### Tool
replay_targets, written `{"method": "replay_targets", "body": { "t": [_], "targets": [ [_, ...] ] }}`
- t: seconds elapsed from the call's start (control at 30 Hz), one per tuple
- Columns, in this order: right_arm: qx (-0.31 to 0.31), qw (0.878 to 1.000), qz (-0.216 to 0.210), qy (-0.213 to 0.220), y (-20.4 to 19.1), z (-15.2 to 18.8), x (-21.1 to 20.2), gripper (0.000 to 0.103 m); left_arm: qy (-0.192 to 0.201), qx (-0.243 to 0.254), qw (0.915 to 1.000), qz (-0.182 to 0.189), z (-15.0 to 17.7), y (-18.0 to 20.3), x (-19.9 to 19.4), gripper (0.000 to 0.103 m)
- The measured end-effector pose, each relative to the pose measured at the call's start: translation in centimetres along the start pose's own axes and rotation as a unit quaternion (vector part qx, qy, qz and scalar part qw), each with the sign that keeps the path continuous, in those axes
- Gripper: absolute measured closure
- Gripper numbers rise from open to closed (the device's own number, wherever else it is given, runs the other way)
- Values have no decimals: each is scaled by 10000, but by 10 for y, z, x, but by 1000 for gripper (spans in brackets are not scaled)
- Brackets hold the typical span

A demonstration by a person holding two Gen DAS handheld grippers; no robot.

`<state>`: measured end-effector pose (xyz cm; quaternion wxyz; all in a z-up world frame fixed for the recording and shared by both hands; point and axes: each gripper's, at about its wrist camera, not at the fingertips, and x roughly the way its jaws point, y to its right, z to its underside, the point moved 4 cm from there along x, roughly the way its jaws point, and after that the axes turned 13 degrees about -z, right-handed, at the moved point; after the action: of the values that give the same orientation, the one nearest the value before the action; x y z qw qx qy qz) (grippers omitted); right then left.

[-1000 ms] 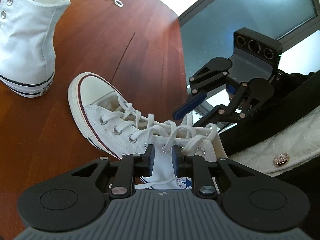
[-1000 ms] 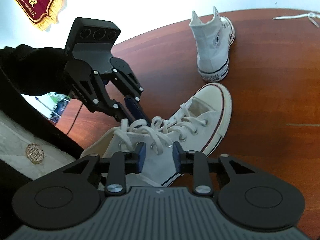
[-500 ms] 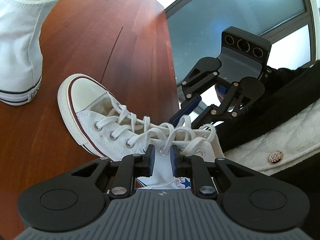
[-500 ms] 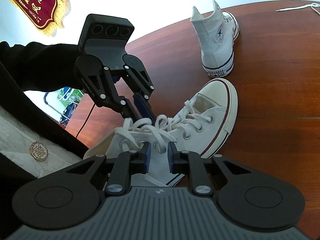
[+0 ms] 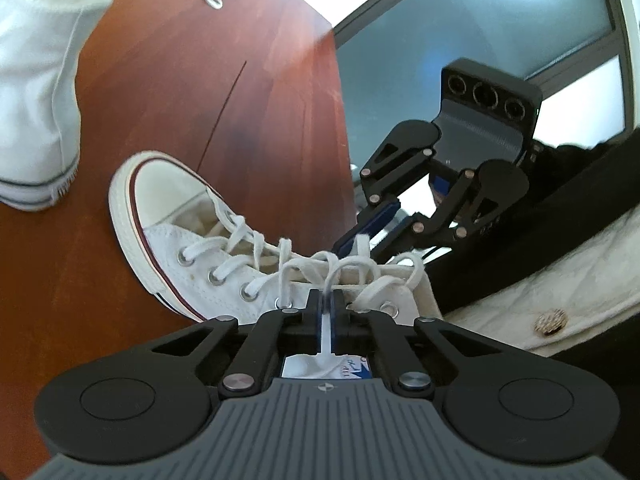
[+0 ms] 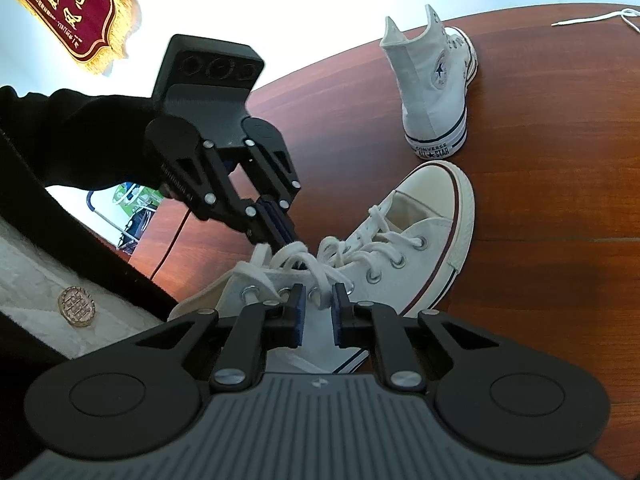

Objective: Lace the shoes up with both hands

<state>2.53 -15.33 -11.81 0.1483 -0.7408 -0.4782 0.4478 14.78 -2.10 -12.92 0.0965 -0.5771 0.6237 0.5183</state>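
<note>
A white high-top sneaker lies on its side on the red-brown table, its white lace looped loosely over the upper eyelets. My left gripper is shut on a strand of that lace at the ankle. From the right wrist view its fingertips pinch a lace loop above the sneaker. My right gripper is open with a narrow gap, a lace strand running between its blue pads untouched. Seen from the left wrist, the right gripper hovers over the far side of the collar.
A second white high-top stands upright farther back, unlaced. A loose white lace lies near the far table edge. A person's dark sleeve and white quilted garment sit close behind the shoe. A red banner hangs at upper left.
My left gripper's fingers have closed fully on the lace strand. The right gripper's gap has narrowed around the lace. Both grippers have drawn nearer to the shoe's upper eyelets.
</note>
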Motion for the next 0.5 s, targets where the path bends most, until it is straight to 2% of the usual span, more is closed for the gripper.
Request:
{"method": "replay_targets", "body": {
  "t": [0.03,0.23,0.37,0.5],
  "targets": [
    [-12,10000,32,36,-1,-1,0,100,61,26,9999,-126,1,2,-3,100],
    [-275,9989,372,-36,-10,-3,0,101,476,152,9933,-1043,13,20,-24,100],
    [-660,9948,741,-234,-25,-4,0,101,727,253,9835,-1636,20,34,-38,100],
    [-1031,9883,1044,-423,-41,-4,-1,101,877,484,9696,-2235,21,50,-41,101]
  ]
}}
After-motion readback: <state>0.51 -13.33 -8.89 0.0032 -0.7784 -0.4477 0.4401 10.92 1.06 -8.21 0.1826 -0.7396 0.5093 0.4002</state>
